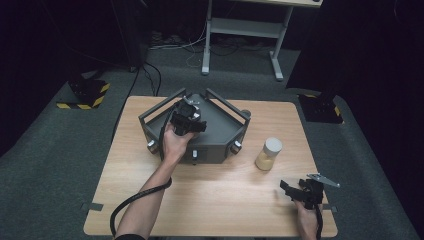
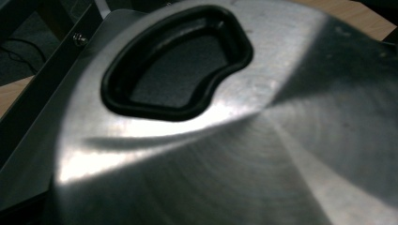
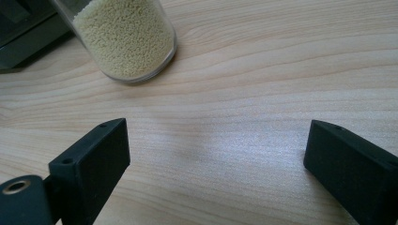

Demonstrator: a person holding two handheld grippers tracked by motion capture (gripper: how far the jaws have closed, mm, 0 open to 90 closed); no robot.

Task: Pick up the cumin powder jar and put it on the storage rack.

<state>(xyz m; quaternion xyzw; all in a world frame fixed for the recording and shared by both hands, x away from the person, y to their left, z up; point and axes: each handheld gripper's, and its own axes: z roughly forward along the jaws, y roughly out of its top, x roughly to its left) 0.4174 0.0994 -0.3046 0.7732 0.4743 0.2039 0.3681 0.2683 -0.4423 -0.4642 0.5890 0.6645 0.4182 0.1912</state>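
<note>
A grey angular machine point(image 1: 220, 135) with knobs on its front stands at the middle back of the wooden table point(image 1: 225, 205). My left gripper point(image 1: 189, 106) is held over its top, pointing down into it. The left gripper view sits very close to a brushed metal surface point(image 2: 225, 154) with a kidney-shaped, black-rimmed opening point(image 2: 178, 65); its jaws are out of frame. A clear jar of yellow grains point(image 1: 269, 153) point(image 3: 124, 37) with a white lid stands right of the machine. My right gripper point(image 1: 292, 186) point(image 3: 216, 154) rests near the front right corner, open, with bare wood between its fingers.
A white desk frame point(image 1: 245, 30) stands on the floor behind the table. Yellow-and-black striped bases point(image 1: 85, 95) point(image 1: 320, 107) flank the table's back corners. The left gripper's cable point(image 1: 135, 200) loops off the table's front left.
</note>
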